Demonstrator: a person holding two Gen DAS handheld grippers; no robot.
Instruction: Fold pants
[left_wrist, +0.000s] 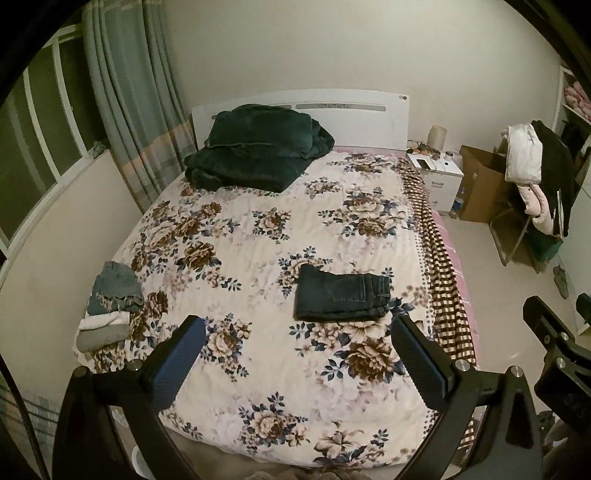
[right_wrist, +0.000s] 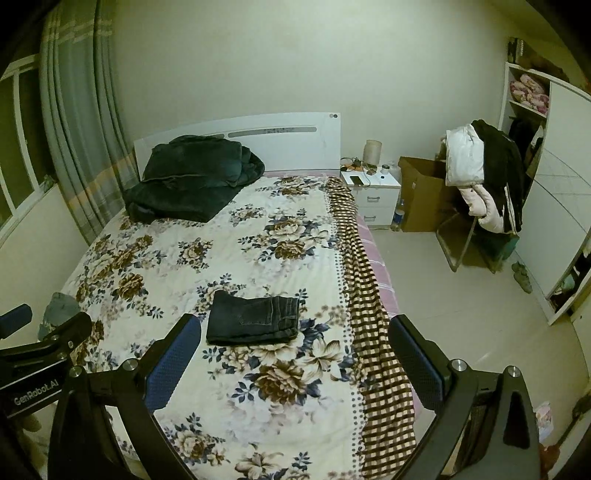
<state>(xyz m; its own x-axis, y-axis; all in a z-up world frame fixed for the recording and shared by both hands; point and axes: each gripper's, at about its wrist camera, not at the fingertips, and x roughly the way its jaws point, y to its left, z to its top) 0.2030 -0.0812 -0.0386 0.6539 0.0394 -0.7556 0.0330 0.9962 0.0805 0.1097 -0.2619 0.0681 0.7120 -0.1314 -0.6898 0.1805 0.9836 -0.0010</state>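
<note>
I have both sets of tongs spread wide and empty, left tongs and right tongs hovering over the foot of the bed. The pants lie folded in a neat dark rectangle at about one o'clock from the left tongs, eleven o'clock from the right. My worry: the soft flowered quilt gives under any nudge, so a clumsy pinch could drag the top layer and undo the fold, or snag quilt along with denim.
</note>
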